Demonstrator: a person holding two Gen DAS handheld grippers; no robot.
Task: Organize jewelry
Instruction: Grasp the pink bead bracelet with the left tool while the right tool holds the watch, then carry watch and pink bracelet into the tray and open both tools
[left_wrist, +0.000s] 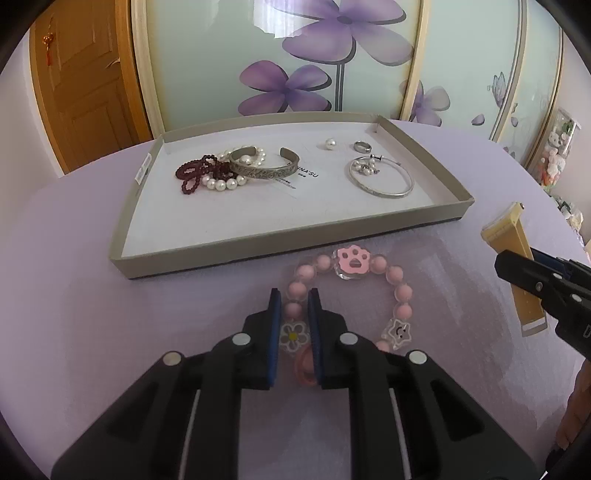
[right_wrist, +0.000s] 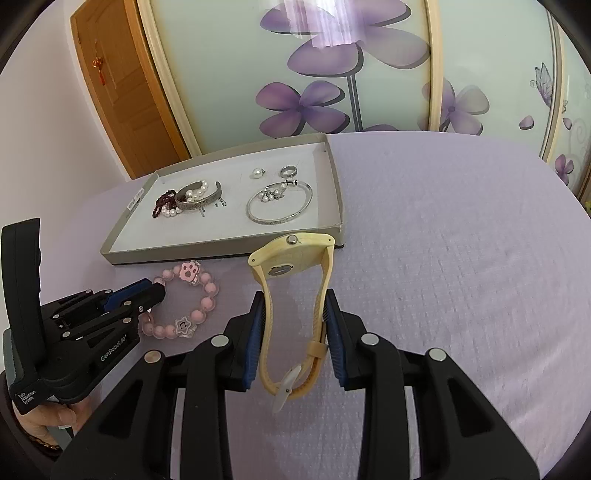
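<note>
1. Two tools in play. Left tool (left_wrist: 293, 295) sits low on the purple surface (left_wrist: 74, 258) with its jaws narrow, straddling the left arc of the pink bead bracelet (left_wrist: 395, 275). One bead and the flower charm (left_wrist: 293, 335) sit between the pads; contact looks close, but a firm pinch can't be confirmed.
2. Right tool (right_wrist: 295, 299) has its jaws partly closed across the yellow watch (right_wrist: 291, 254). Both strap sides touch the pads, so it reads as held. The watch face points away from the tool toward the tray; the buckle end hangs near the tool body.
3. Tray (left_wrist: 122, 236) lies just beyond the bracelet, on the far side. It already holds a red bead string (left_wrist: 192, 171), a pearl strand (left_wrist: 221, 183), a silver cuff (left_wrist: 264, 166), a thin bangle (left_wrist: 382, 177), a ring (left_wrist: 362, 146) and a loose pearl (left_wrist: 330, 144).
4. Key relation: the bracelet lies flat, directly ahead of the left tool, with the tray's near wall straight past it. The likely move is lift, then forward over that wall. Left tool is nearer.
5. The watch's long axis runs near-to-far, with the tray's right near corner just beyond its face.
6. Risk: beads may roll or slip from a shallow pinch.
</note>
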